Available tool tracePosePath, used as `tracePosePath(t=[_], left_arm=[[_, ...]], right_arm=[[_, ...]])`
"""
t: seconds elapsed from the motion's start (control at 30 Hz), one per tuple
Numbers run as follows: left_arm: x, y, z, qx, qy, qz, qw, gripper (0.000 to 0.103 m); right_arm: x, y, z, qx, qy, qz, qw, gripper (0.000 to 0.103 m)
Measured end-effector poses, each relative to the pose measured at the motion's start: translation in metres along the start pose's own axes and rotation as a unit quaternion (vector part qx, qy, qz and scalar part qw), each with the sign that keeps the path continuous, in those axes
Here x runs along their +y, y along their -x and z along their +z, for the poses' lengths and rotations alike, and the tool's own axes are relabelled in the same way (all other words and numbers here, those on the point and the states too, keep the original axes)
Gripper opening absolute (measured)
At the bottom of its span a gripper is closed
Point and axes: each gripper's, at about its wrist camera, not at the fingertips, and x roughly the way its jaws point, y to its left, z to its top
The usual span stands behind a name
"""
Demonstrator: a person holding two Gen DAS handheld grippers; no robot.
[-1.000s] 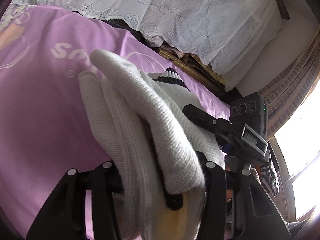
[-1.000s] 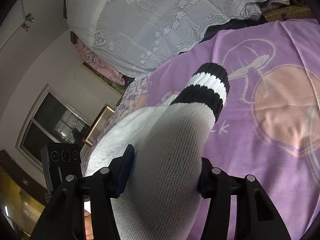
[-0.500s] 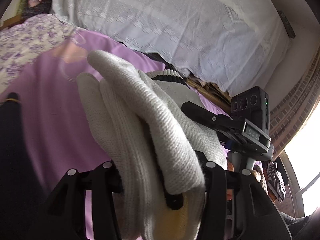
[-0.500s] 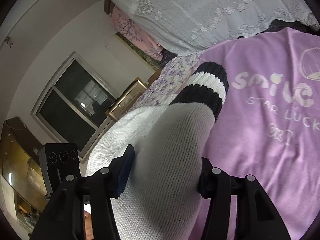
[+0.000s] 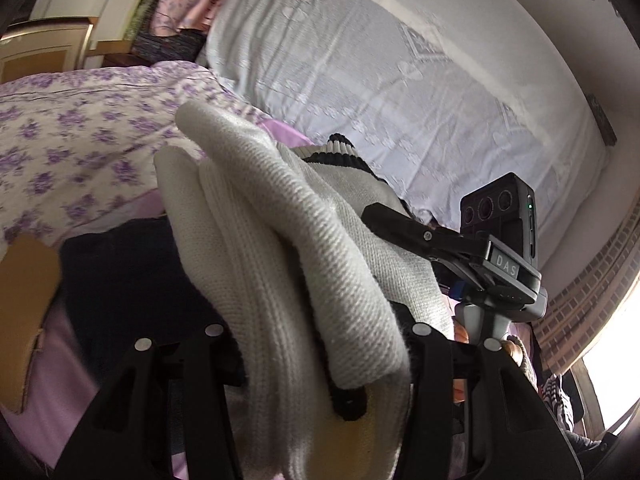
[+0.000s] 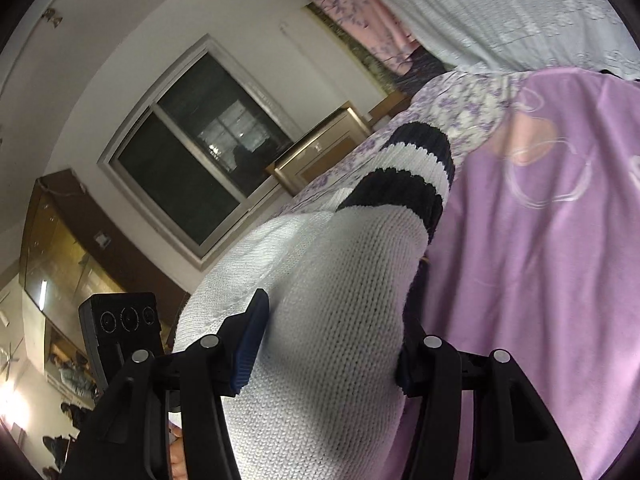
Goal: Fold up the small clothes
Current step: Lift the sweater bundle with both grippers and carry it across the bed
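Note:
A folded white knit garment with a black-and-white striped cuff is held up in the air between both grippers. My left gripper is shut on its thick folded edge. My right gripper is shut on the other end, where the striped cuff points away over the bed. The other gripper with its camera block shows in the left wrist view and in the right wrist view. The fingertips are hidden by the cloth.
A purple printed sheet and a floral quilt cover the bed. A dark garment and a tan piece lie below left. White lace pillows sit behind. A window and cabinet are far off.
Both grippers have swung to the left with the white garment held between them. The view has passed from the purple sheet to the floral quilt, the dark garment and the window wall.

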Motion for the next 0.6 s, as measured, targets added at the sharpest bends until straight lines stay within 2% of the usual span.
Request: tracePosePath(t=[0.23, 0.37, 0.43, 0.53, 0.57, 0.6], left_arm=[[0.040, 0.032, 0.001, -0.030, 0.029, 0.016, 0.9990, 0.046], [0.056, 0.032, -0.004, -0.035, 0.047, 0.014, 0.9982, 0.047], [0.068, 0.024, -0.007, -0.029, 0.059, 0.014, 0.9978, 0.048], [0.094, 0.002, -0.018, -0.002, 0.095, 0.043, 0.9945, 0.058], [0.103, -0.007, -0.022, 0.007, 0.112, 0.049, 0.9924, 0.062], [0.112, -0.012, -0.027, 0.007, 0.127, 0.039, 0.9911, 0.062]], right_arm=[[0.022, -0.047, 0.007, 0.030, 0.017, 0.011, 0.999, 0.055], [0.029, -0.066, 0.006, 0.044, 0.025, 0.006, 0.999, 0.055], [0.027, -0.076, 0.001, 0.052, 0.029, -0.007, 0.998, 0.056], [0.012, -0.097, -0.012, 0.084, 0.028, -0.057, 0.994, 0.056], [0.006, -0.105, -0.018, 0.096, 0.030, -0.083, 0.991, 0.058], [-0.003, -0.113, -0.024, 0.104, 0.027, -0.096, 0.990, 0.066]])
